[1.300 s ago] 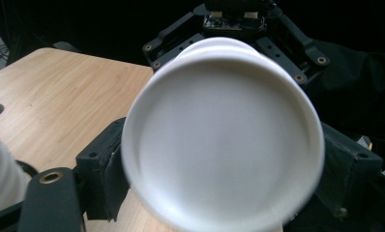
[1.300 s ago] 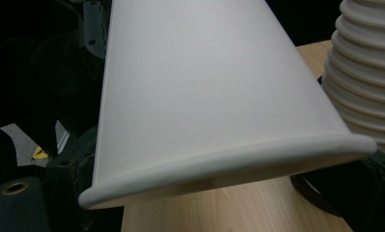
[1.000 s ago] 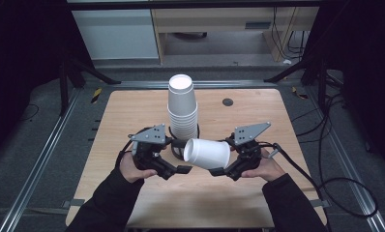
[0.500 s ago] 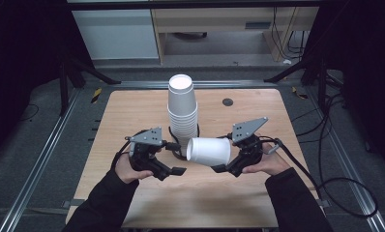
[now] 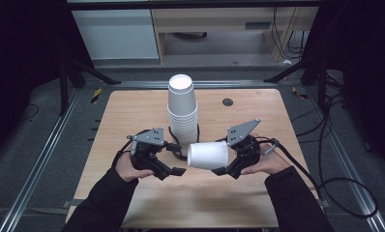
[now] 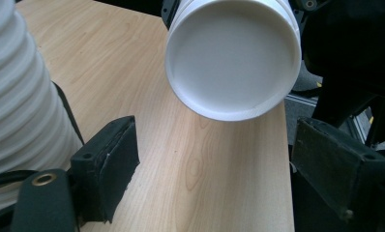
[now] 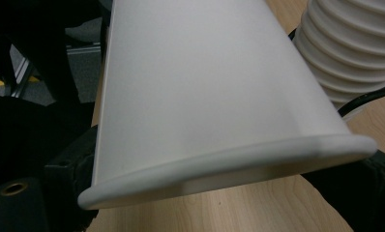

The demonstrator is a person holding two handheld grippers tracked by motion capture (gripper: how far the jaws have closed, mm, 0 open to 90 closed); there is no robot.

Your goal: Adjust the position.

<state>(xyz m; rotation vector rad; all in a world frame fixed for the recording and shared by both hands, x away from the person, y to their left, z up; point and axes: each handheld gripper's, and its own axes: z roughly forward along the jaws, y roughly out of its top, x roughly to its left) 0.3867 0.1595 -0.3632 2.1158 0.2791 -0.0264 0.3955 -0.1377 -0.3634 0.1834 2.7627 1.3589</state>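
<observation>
The left gripper [image 5: 173,170] has drawn back from the smooth white paper cup [image 5: 208,155] and now stands open, empty. The right gripper [image 5: 223,170] clamps the cup's rim, sideways above the pale wooden bench [image 5: 132,111], beside the ribbed cup stack [image 5: 182,111].

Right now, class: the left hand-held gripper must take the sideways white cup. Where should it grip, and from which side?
Grip the white cup across its closed base end, coming from the left: the base faces the open left hand-held gripper, and the right hand-held gripper holds the rim.
</observation>
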